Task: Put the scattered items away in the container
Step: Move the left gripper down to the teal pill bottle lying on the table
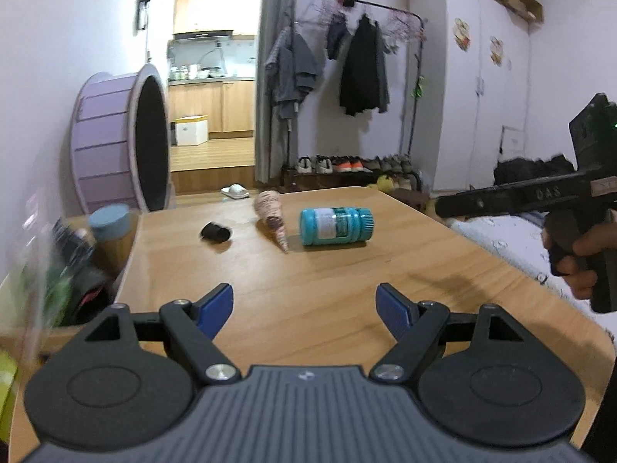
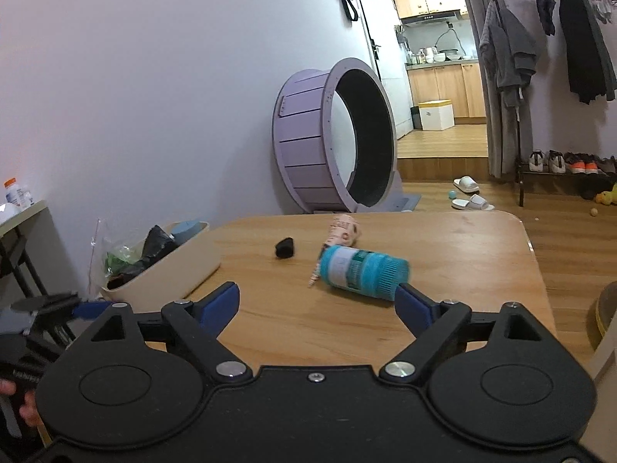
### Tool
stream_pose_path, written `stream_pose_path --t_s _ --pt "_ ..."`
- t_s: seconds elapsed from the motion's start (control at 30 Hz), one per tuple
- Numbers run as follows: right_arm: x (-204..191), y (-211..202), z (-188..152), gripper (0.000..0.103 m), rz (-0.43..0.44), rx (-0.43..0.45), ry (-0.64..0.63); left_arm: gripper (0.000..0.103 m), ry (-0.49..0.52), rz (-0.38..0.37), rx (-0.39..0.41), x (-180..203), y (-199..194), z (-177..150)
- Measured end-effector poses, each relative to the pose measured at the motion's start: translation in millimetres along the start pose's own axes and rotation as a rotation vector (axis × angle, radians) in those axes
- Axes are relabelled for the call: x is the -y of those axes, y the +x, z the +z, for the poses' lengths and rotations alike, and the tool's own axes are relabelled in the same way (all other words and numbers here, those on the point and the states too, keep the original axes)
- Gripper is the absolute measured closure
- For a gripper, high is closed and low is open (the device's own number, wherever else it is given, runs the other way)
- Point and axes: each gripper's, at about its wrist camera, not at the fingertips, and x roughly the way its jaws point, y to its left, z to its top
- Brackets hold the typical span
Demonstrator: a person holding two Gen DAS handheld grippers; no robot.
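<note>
Both grippers' jaws gape empty; the beige bin (image 2: 169, 270) holds a blue-lidded jar (image 2: 187, 228), black and green clutter.

Left gripper (image 1: 304, 308) wide open over wooden table (image 1: 347, 289), nothing btwn blue pads. Ahead: teal bottle (image 1: 336, 227) on its side, spiral shell (image 1: 273, 218) just left, small black item (image 1: 215, 232) further left.

Black tongs (image 1: 304, 305) — blue pads (image 1: 218, 305), silver screws, ribbed grey housing.

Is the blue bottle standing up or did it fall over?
Fallen over. The blue bottle lies on its side on the table, its ribbed cap pointing sideways, next to the spiral shell.
</note>
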Motion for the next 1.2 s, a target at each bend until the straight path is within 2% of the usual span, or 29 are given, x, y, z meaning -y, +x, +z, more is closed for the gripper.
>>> stream_pose_path --t_s 0.13,0.2,0.37,0.63,0.8,0.87,0.93,1.0,1.2 --pt "8.0 -6.4 -3.3 0.010 -0.023 -0.035 -0.071 0.023 0.116 -0.020 -0.023 15.7 25.6 16.4" --pt "14.2 -10.8 -3.6 0.008 -0.038 -0.028 -0.068 0.023 0.175 -0.032 -0.033 24.3 41.6 26.2" --pt "34.4 -20.9 0.2 0.007 -0.048 0.023 0.008 0.023 0.379 -0.091 -0.078 43.6 83.3 47.4" --pt "64.4 -28.6 2.1 0.004 -0.123 0.091 0.161 0.023 0.601 -0.153 -0.135 62.5 137.3 65.6" --pt "74.2 -33.6 2.9 0.004 -0.121 0.115 0.208 0.028 0.688 -0.222 -0.220 71.0 171.7 75.2" --pt "75.9 -36.4 2.7 0.004 -0.119 0.121 0.204 0.034 0.710 -0.233 -0.236 70.9 183.3 78.3" --pt "77.6 -36.3 3.4 0.003 -0.107 0.122 0.210 0.048 0.734 -0.229 -0.262 72.2 195.5 81.0" --pt "79.6 -37.0 3.2 0.003 -0.099 0.122 0.215 0.054 0.767 -0.240 -0.285 73.6 205.5 82.4" --pt "70.7 -38.7 4.6 0.002 0.008 0.089 0.150 0.053 0.829 -0.264 -0.369 74.0 227.3 83.7"
